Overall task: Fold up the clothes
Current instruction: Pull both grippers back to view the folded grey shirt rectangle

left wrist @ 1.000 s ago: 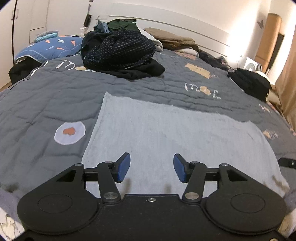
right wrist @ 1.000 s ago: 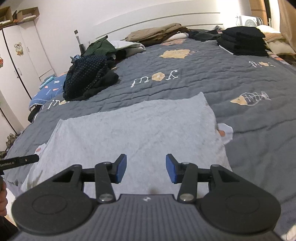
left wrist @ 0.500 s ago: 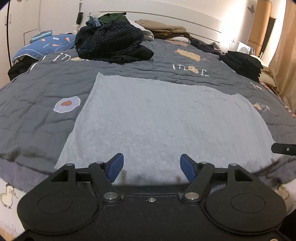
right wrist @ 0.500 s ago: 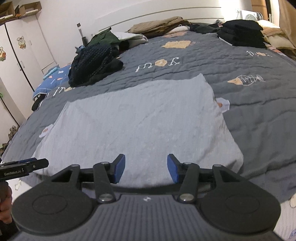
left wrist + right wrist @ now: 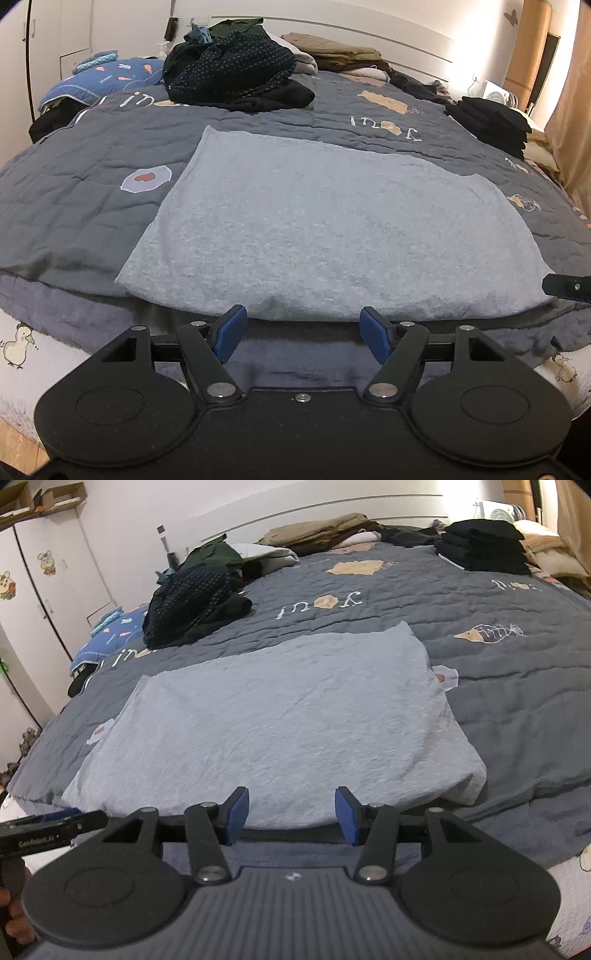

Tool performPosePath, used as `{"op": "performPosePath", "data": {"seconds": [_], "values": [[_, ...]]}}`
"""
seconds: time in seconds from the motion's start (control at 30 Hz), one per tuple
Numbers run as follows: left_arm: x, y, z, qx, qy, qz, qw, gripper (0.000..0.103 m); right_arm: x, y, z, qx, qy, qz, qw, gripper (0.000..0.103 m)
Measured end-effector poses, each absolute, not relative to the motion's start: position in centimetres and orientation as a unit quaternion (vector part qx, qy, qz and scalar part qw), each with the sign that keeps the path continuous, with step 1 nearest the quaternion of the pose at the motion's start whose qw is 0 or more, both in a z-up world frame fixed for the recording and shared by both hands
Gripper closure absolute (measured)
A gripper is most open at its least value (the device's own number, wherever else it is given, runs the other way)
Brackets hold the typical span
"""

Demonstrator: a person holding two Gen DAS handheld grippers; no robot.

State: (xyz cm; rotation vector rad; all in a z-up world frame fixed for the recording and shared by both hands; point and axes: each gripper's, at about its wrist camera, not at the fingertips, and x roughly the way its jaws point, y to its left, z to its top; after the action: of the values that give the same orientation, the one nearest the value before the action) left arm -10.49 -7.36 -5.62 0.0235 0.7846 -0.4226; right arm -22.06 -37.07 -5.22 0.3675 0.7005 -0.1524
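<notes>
A light grey garment (image 5: 325, 221) lies flat and folded into a rectangle on the dark grey quilt (image 5: 74, 192), its near edge at the bed's front edge. My left gripper (image 5: 301, 334) hovers open just in front of that near edge, blue pads empty. The same garment (image 5: 273, 723) fills the middle of the right wrist view. My right gripper (image 5: 291, 814) is open at its near edge, with nothing between its fingers. Each gripper shows at the side of the other's view.
A heap of dark dotted clothes (image 5: 232, 70) lies at the back left. Folded tan clothes (image 5: 332, 51) sit by the headboard and a stack of black folded clothes (image 5: 491, 122) at the right. A blue pillow (image 5: 99, 77) is far left. Wardrobe doors (image 5: 44, 576) stand left.
Both grippers have drawn back from over the grey garment to its near edge. The left jaws have widened clearly, the right ones slightly. The garment has stayed flat.
</notes>
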Motion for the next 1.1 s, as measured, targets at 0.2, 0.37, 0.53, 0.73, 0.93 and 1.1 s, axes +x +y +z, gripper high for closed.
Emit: {"op": "performPosePath", "data": {"seconds": [0.2, 0.37, 0.53, 0.73, 0.93, 1.1], "values": [[-10.2, -6.9, -5.6, -0.001, 0.382, -0.195, 0.904, 0.035, -22.0, -36.9, -5.4, 0.175, 0.347, -0.076, 0.918, 0.050], [-9.9, -6.8, -5.7, -0.004, 0.384, -0.185, 0.905, 0.033, -21.9, -36.6, -5.4, 0.161, 0.348, -0.089, 0.919, 0.049], [-9.9, -7.0, -5.7, -0.007, 0.384, -0.185, 0.904, 0.033, -21.6, -36.7, -5.7, 0.159, 0.363, -0.109, 0.912, 0.048], [-10.0, -7.4, -5.8, -0.006, 0.378, -0.184, 0.907, 0.027, -21.7, -36.5, -5.5, 0.153, 0.357, -0.105, 0.915, 0.048], [-9.8, -7.7, -5.9, -0.010, 0.382, -0.182, 0.906, 0.027, -21.4, -36.3, -5.5, 0.156, 0.357, -0.104, 0.915, 0.047], [-9.8, -7.6, -5.9, -0.014, 0.381, -0.181, 0.906, 0.026, -21.6, -38.1, -5.2, 0.142, 0.356, -0.123, 0.915, 0.046]]}}
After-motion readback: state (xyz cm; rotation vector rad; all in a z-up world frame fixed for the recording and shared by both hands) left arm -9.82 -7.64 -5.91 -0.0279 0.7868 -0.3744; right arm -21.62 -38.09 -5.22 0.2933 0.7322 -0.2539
